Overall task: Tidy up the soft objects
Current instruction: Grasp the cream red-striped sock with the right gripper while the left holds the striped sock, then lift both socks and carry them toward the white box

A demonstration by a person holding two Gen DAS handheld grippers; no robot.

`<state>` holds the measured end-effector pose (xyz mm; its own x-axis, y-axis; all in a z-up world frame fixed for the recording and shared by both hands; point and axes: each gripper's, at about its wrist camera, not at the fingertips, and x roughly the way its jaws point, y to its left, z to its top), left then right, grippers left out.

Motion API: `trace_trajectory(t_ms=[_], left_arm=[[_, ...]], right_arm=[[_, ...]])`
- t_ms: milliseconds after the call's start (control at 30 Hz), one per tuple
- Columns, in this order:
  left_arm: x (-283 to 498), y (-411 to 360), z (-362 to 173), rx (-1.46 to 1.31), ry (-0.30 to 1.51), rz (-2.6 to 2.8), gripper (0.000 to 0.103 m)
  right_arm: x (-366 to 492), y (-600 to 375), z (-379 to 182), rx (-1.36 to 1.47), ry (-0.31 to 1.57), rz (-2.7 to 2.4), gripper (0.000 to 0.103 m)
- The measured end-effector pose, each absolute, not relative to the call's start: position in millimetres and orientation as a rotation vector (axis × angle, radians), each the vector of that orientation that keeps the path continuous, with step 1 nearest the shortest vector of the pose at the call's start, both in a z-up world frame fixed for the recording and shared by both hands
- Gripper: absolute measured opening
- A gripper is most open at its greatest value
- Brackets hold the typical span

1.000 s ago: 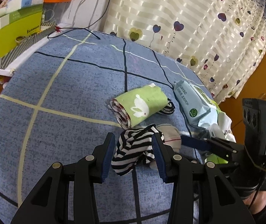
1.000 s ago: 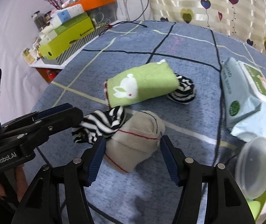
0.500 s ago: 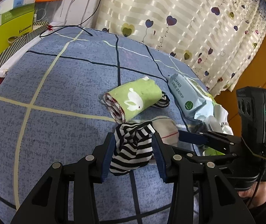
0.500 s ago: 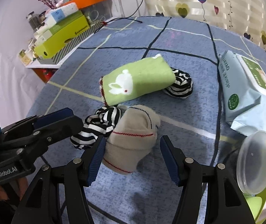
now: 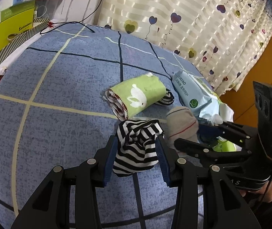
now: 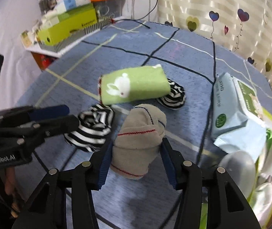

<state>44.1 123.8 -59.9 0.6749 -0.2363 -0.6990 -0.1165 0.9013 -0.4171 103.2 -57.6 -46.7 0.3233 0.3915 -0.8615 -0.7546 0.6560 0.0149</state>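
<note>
Left gripper (image 5: 137,156) clamps striped sock (image 5: 138,148), right gripper (image 6: 135,162) just closing on grey sock (image 6: 138,141), both above bedsheet (image 5: 59,87); light, floppy, best pinched mid-bunch.

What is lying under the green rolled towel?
A striped sock pokes out from under the towel at its far end. How much of the sock lies beneath is hidden.

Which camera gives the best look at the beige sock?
The right wrist view: the beige sock sits centred between the right gripper pads, red stitching visible. The left wrist view shows it smaller, partly hidden behind the right gripper's fingers.
</note>
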Motion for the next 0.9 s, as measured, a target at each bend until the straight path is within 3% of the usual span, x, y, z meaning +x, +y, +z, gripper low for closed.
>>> trace_trajectory(t_ms=[67,700,900], left_arm=[[45,120,-62,-0.451,0.847,-0.081,0.048],[62,93,-79,-0.368,0.924,-0.039,0.049],[61,87,-80,-0.311,0.922,-0.029,0.049]], right_arm=[[104,-59,-48,-0.436,0.988,0.775,0.05],[116,-72,-60,-0.354,1.034,0.719,0.053],[115,-73,-60,-0.365,1.018,0.736,0.048]])
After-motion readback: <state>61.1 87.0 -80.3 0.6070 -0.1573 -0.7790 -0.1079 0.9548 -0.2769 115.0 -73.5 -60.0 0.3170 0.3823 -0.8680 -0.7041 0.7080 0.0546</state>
